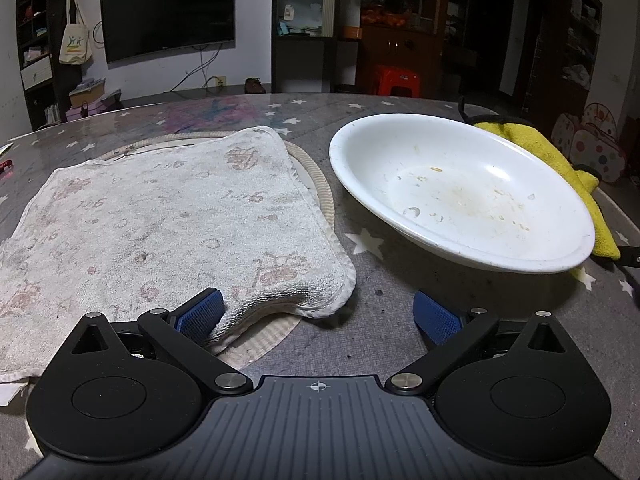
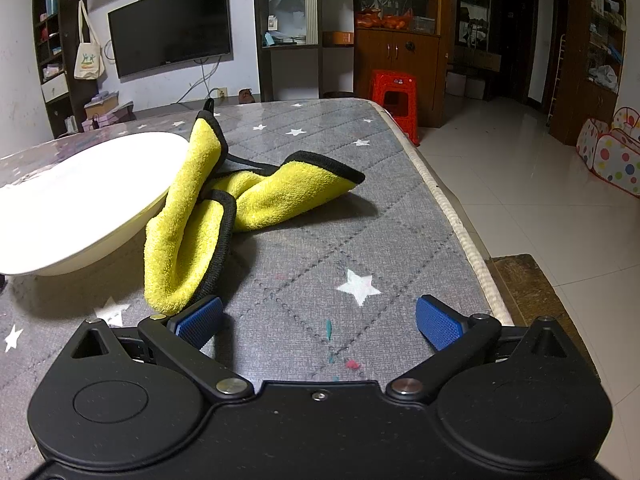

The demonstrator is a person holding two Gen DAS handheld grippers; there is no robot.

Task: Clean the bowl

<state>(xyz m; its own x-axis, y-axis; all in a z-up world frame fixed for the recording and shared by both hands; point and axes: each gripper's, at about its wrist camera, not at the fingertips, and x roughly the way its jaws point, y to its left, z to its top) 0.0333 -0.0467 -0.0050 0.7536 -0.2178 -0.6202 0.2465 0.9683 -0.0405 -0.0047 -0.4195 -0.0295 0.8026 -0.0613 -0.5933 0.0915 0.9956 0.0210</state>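
Both black grippers [image 1: 316, 314] [image 2: 318, 320] — blue ribbed pads [image 1: 200, 314] (silver pivot screws).

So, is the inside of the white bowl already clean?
No, the left wrist view shows the white bowl with brownish smears and dried specks across its inside.

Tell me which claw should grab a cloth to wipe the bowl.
Right, probably. The right claw is open, with the yellow cloth just off its left finger, leaning on the bowl. The left claw is open at the white towel, which lies flat and apart from the bowl.
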